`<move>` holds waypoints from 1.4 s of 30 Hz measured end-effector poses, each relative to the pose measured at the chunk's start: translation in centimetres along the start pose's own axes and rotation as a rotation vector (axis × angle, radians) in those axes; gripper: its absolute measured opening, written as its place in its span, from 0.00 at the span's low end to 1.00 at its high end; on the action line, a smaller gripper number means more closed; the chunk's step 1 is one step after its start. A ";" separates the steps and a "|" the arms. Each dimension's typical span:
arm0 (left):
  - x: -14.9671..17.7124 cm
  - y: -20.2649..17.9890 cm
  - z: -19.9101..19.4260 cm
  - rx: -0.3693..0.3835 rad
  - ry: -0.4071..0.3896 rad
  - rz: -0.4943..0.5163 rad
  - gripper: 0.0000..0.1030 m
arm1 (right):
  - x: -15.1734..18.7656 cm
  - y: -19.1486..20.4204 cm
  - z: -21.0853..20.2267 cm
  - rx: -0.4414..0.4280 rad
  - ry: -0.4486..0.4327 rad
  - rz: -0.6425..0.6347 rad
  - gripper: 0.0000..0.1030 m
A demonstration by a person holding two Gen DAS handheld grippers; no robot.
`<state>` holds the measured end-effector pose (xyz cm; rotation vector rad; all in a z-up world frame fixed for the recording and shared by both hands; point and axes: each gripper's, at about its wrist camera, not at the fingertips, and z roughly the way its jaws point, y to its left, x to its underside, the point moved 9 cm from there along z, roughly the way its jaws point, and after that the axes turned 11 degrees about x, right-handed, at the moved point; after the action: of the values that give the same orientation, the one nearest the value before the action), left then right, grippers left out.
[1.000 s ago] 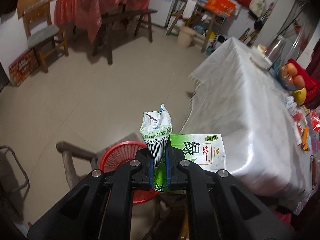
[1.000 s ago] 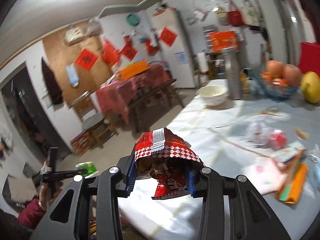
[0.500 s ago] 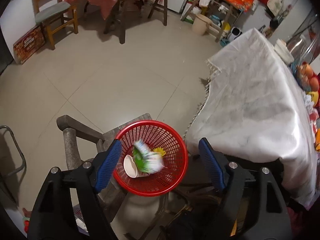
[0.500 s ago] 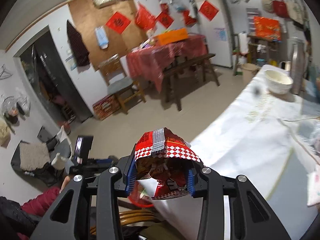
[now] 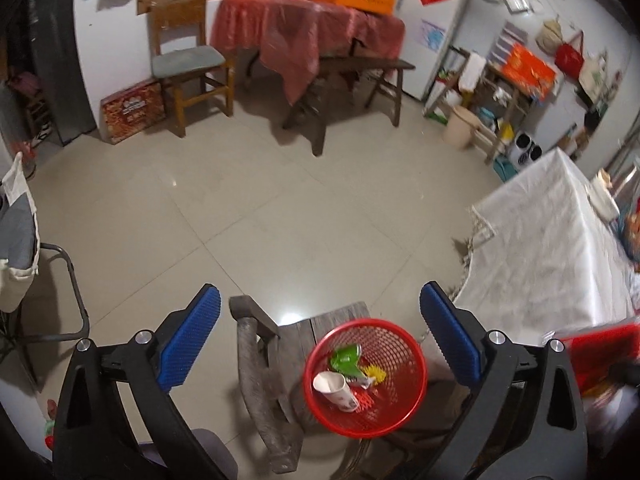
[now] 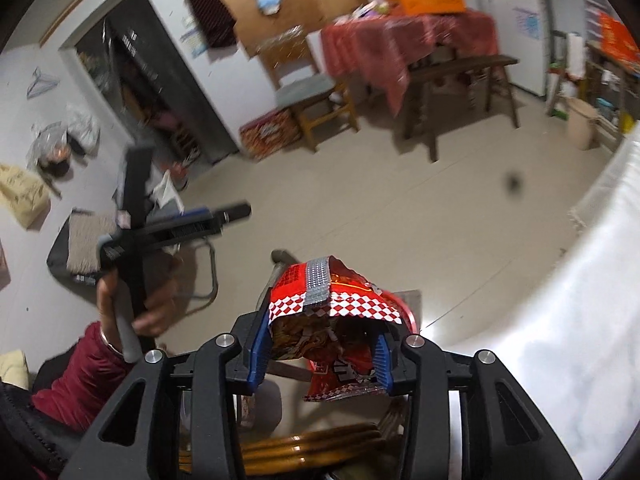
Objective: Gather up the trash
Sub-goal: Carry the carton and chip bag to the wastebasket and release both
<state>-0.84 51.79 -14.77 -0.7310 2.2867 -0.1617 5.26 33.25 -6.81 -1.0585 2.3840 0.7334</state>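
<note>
A red mesh basket (image 5: 408, 400) stands on a wooden chair (image 5: 260, 380) beside the white-clothed table (image 5: 552, 248). It holds a green drink carton (image 5: 345, 358), a paper cup (image 5: 335, 391) and yellow scraps. My left gripper (image 5: 320, 336) is open and empty above the basket. My right gripper (image 6: 320, 354) is shut on a red checkered snack bag (image 6: 332, 312) and holds it over the basket's rim (image 6: 412, 318). The snack bag also shows at the right edge of the left wrist view (image 5: 592, 356).
The left gripper and the hand holding it show in the right wrist view (image 6: 176, 228). A folding chair (image 5: 24, 248) stands at the left. A red-clothed table (image 5: 304, 32), bench (image 5: 360, 68) and wooden chair (image 5: 188, 68) stand at the far wall. A bin (image 5: 460, 126) is by the shelves.
My left gripper opened and dropped the green carton into the red basket, then lifted back. My right gripper swung the snack bag from over the table to above the basket.
</note>
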 end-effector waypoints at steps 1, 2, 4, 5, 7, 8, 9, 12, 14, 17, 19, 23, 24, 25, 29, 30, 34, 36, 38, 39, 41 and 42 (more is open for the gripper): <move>-0.2 0.2 -0.2 0.003 -0.005 -0.007 0.93 | -0.1 0.5 0.9 -0.003 0.014 -0.011 0.45; -0.4 0.3 -0.3 0.005 -0.008 -0.011 0.93 | -0.2 1.0 2.0 -0.007 0.032 -0.023 0.46; -0.5 0.4 -0.4 0.009 -0.010 -0.013 0.93 | -0.2 1.6 3.4 -0.016 0.058 -0.027 0.52; -0.5 0.4 -0.5 0.009 -0.011 -0.012 0.93 | -0.3 1.8 3.8 -0.027 0.069 -0.017 0.56; -0.7 0.3 -0.5 0.009 -0.014 -0.006 0.93 | -0.5 1.9 3.9 -0.049 0.074 0.004 0.58; -0.8 0.3 -0.5 0.011 -0.015 -0.004 0.93 | -0.6 2.0 3.9 -0.055 0.070 0.010 0.61; -0.9 0.1 -0.5 0.014 -0.016 -0.002 0.93 | -0.8 2.0 3.6 -0.059 0.062 0.015 0.66; -0.7 -0.4 -0.5 0.024 -0.015 0.002 0.93 | -0.8 0.8 2.2 -0.048 0.034 0.018 0.67; -0.7 -1.0 -0.6 0.032 -0.014 0.013 0.93 | -0.4 -0.3 1.1 -0.031 0.015 0.020 0.67; -0.7 -2.0 -0.8 0.039 -0.019 0.034 0.93 | -0.3 -1.8 -0.8 -0.007 -0.021 0.035 0.67; -0.7 -2.6 -1.0 0.049 -0.021 0.045 0.93 | -0.1 -3.0 -2.2 0.017 -0.044 0.051 0.67; -0.8 -4.0 -1.3 0.077 -0.022 0.062 0.93 | 0.1 -5.2 -4.3 0.064 -0.088 0.078 0.67; -0.8 -4.5 -1.4 0.086 -0.022 0.066 0.93 | 0.3 -5.9 -5.0 0.074 -0.099 0.087 0.67; -0.8 -4.8 -1.5 0.091 -0.022 0.069 0.93 | 0.4 -6.4 -5.4 0.082 -0.108 0.095 0.67; -1.2 -7.2 -2.2 0.113 -0.034 0.104 0.93 | 1.1 -9.4 -8.3 0.123 -0.164 0.145 0.68; -1.3 -7.8 -2.4 0.118 -0.039 0.115 0.93 | 1.3 -10.4 -9.1 0.140 -0.181 0.159 0.69; -1.2 -10.5 -3.0 0.148 -0.044 0.154 0.93 | 2.4 -13.8 -12.4 0.192 -0.241 0.218 0.71; -1.1 -12.3 -3.2 0.164 -0.043 0.183 0.93 | 3.3 -16.0 -14.5 0.225 -0.277 0.256 0.72; -0.9 -14.3 -3.4 0.176 -0.045 0.217 0.93 | 4.3 -17.8 -15.9 0.249 -0.304 0.288 0.72; -0.8 -15.4 -3.4 0.182 -0.045 0.234 0.93 | 5.0 -19.0 -17.1 0.267 -0.323 0.312 0.73; -0.5 -17.5 -3.5 0.198 -0.045 0.265 0.93 | 6.3 -20.7 -18.7 0.297 -0.351 0.345 0.74; -0.4 -18.3 -3.5 0.206 -0.044 0.274 0.93 | 7.1 -21.8 -19.5 0.314 -0.365 0.364 0.75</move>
<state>5.38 36.45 -6.19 -0.3097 2.2598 -0.2447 14.37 4.93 -2.19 -0.3316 2.2858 0.5810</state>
